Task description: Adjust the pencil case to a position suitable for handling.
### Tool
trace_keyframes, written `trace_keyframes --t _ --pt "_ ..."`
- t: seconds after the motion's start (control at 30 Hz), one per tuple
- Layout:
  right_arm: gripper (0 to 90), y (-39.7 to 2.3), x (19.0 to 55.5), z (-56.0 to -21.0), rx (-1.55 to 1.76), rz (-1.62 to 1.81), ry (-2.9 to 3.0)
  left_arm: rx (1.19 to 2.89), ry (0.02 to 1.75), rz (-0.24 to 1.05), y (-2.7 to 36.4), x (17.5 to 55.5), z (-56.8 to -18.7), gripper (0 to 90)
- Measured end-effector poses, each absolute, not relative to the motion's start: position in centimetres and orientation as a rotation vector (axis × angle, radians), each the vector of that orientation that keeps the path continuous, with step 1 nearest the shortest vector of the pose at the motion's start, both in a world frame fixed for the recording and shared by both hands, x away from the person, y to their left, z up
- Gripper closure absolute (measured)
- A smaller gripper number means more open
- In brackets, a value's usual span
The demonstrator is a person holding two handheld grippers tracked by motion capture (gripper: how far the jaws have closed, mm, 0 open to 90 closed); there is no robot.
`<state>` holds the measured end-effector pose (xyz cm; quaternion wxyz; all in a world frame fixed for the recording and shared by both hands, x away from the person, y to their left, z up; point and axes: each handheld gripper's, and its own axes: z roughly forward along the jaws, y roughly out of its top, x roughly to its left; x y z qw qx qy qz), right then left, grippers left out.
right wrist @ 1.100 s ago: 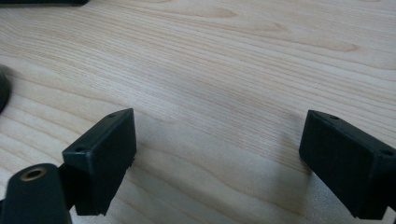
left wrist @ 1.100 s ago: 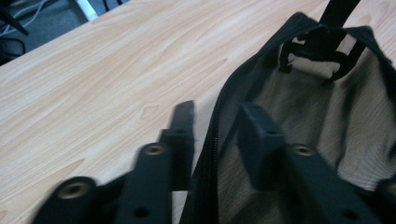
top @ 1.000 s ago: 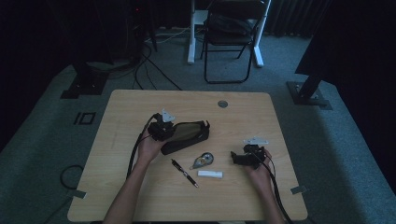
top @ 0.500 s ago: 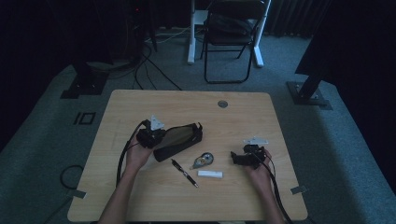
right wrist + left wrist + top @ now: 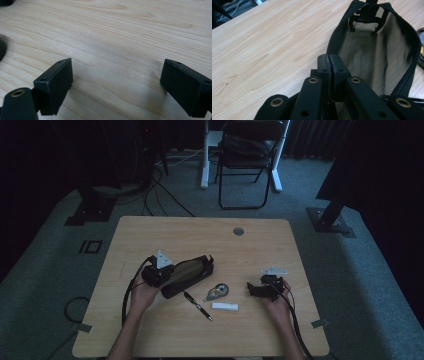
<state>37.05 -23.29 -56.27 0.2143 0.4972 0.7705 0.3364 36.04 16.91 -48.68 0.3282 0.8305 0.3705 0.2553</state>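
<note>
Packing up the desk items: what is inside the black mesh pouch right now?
Through the open zipper, the pouch shows dark mesh lining and a black clip-like shape at its far end. The near corner, pinched by the left gripper, is hidden.

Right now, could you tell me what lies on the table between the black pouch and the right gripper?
In the high view, a correction tape roller lies between the pouch and the right gripper; a pen and a white stick lie nearer the person.

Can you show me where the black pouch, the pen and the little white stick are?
black pouch (image 5: pixel 187 274): high view, middle of its mesh side.
pen (image 5: pixel 197 304): high view, middle of its barrel.
white stick (image 5: pixel 225 306): high view, its centre.
</note>
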Motion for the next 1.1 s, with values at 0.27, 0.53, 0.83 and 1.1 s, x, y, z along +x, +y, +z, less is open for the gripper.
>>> trace_keyframes --t 0.27,0.53,0.83,1.1 --pt "11.0 -23.3 37.0 -56.3 1.38 0.933 2.138 2.17 0.954 0.667 16.8 35.0 -48.7 87.0" --pt "11.0 -23.3 37.0 -56.3 1.379 0.933 2.138 2.168 0.958 0.647 16.9 34.5 -48.9 84.3" --pt "11.0 -23.3 37.1 -56.3 1.379 0.933 2.138 2.118 0.978 0.642 17.1 34.4 -48.5 62.7" --pt "11.0 -23.5 37.0 -56.3 1.356 0.943 2.162 2.059 0.942 0.638 17.5 33.5 -47.4 58.0"
